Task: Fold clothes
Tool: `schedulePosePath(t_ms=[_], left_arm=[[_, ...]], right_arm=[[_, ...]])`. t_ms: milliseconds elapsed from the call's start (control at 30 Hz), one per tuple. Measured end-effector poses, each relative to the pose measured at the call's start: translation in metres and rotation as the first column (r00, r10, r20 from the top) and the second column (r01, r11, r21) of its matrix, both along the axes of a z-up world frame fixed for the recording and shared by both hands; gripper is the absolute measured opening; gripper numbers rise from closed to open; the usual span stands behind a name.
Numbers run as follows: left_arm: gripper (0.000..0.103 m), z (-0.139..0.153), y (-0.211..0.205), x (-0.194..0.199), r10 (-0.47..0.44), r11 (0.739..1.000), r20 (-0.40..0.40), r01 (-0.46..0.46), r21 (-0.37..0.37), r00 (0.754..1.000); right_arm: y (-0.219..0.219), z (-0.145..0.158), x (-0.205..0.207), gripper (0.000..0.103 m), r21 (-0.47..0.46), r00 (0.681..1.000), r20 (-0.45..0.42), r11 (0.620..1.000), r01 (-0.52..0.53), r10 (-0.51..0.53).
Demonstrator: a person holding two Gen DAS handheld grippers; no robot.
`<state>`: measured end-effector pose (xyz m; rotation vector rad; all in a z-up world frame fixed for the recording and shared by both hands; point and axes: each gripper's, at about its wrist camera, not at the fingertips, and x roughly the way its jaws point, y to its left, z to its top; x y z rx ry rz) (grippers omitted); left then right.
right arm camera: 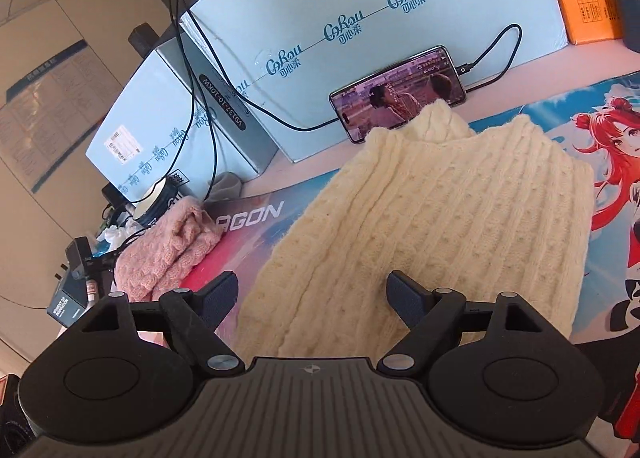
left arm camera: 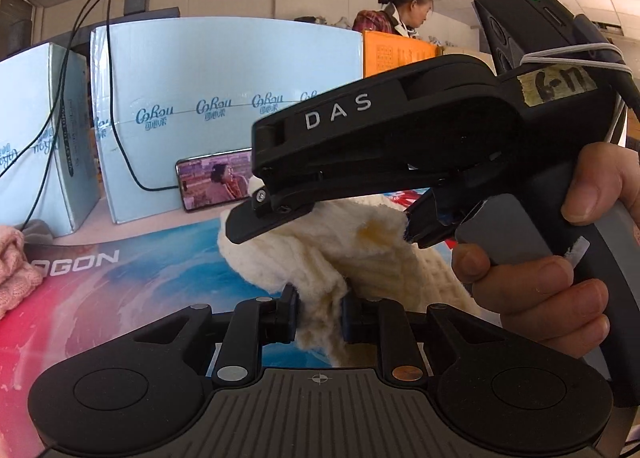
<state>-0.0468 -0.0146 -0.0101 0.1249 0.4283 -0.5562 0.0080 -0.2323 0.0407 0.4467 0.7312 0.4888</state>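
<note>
Sweater: a cream cable-knit sweater (right arm camera: 436, 214) lies on the printed mat (right arm camera: 248, 254) that covers the surface, ahead of and under the right tool, its high neck toward the phone (right arm camera: 400, 96) at the far edge.
Shape now: in the right wrist view the body shows as a fairly tidy, narrow panel with straight sides and no sleeve hanging out, so the sleeves may already be turned in; I cannot see them.
Left tool: the left tool (left arm camera: 318, 318) is closed on a bunched fold of the cream knit, and the cloth rises in a lump just beyond its tips.
Right tool: the right tool (right arm camera: 312, 298) stands wide apart with nothing between its fingers, hanging just above the near part of the sweater; in the left wrist view it sits close above the raised fold, a hand (left arm camera: 560, 258) around its grip.
Step in hand, as I judge it: a fold of one edge or corner, lifted by the left tool while the right is free to take a second hold.
Next move calls for: a matching pinch on the same edge so both tools carry it level, then laying it over flat without dragging the panel beneath.
Handling: thick, soft, stretchy knit, likely to sag and bunch if held at one point.
Beside it: a pink knit (right arm camera: 168, 250) lies heaped to the left of the right tool, apart from the sweater.
</note>
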Motion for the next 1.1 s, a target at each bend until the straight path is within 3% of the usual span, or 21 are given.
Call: schedulePosePath(t_ms=[33,133,200,300,333,500,900,1000,1100], left_arm=[[0.02,-0.001,0.001,0.001,-0.005,1.0,-0.01,0.005,-0.008,1.0],[0.02,-0.003,0.003,0.004,-0.017,1.0,-0.032,0.017,-0.017,0.999],[0.023,-0.003,0.002,0.003,-0.024,1.0,-0.028,0.024,-0.014,0.999],[0.022,-0.004,0.004,0.005,-0.022,0.999,-0.039,0.021,-0.03,0.999],[0.02,-0.004,0.006,0.006,-0.011,0.999,-0.043,0.009,-0.037,0.999],[0.018,-0.002,0.017,0.011,0.051,0.996,-0.05,-0.055,-0.071,0.997],[0.018,0.012,0.073,0.001,0.245,0.96,-0.006,-0.243,-0.139,0.97],[0.018,0.015,0.081,-0.008,0.274,0.952,0.009,-0.27,-0.146,0.962],[0.018,0.019,0.089,-0.011,0.312,0.942,0.032,-0.305,-0.138,0.95]], right_arm=[[-0.004,-0.002,-0.001,0.055,0.001,1.0,0.001,1.0,0.012,-0.012],[-0.019,-0.012,-0.002,0.034,0.064,0.999,-0.024,0.998,0.025,-0.023],[-0.027,-0.015,-0.004,0.025,0.104,0.999,-0.035,0.994,0.034,-0.03],[-0.039,-0.013,-0.013,0.021,0.147,0.999,-0.013,0.988,0.048,-0.046],[-0.044,-0.011,-0.017,0.011,0.163,0.998,0.008,0.985,0.056,-0.058],[-0.076,0.007,-0.043,0.011,0.229,0.978,0.133,0.965,0.127,-0.16],[-0.133,0.0,-0.123,0.011,0.177,0.947,0.205,0.96,0.214,-0.249],[-0.136,-0.009,-0.136,0.011,0.176,0.958,0.189,0.967,0.183,-0.216],[-0.127,-0.019,-0.144,0.011,0.164,0.981,0.157,0.982,0.09,-0.116]])
